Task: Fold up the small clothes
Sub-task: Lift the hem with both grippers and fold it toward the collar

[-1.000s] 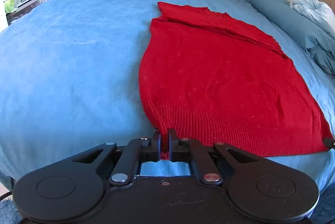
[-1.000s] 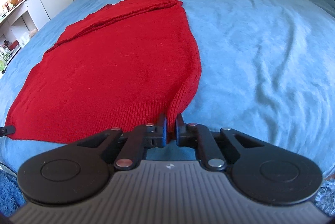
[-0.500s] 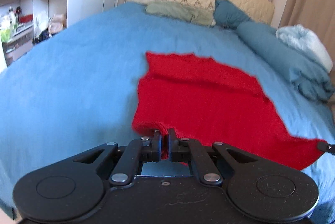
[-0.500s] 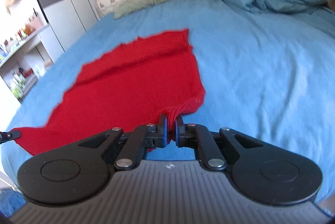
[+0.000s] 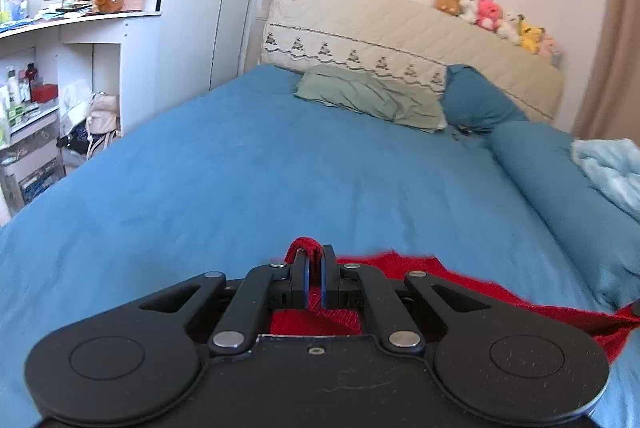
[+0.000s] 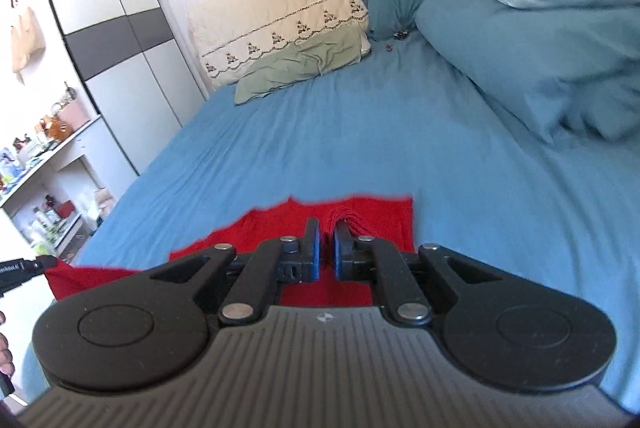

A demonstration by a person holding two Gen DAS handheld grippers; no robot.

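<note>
The left gripper [image 5: 314,278] is clenched on a corner of the red sweater [image 5: 472,292], a small loop of knit poking up past its fingertips. The right gripper [image 6: 325,252] pinches the other corner, bunched cloth gathered between its blue-faced pads [image 6: 315,254]. The sweater hangs below and between the two pairs of jaws, stretched sideways from one to the other, its far edge lying just ahead of them on the blue bedsheet [image 5: 260,179].

Ahead of the jaws the sheet is bare and wide up to the green pillow [image 5: 372,97] and the quilted headboard [image 5: 400,31]. To the right of the jaws a rolled blue duvet [image 6: 532,55] borders the free space; to the left the bed edge drops toward shelves [image 5: 36,99].

Both grippers point slightly downward over the bed. No writing is legible.
</note>
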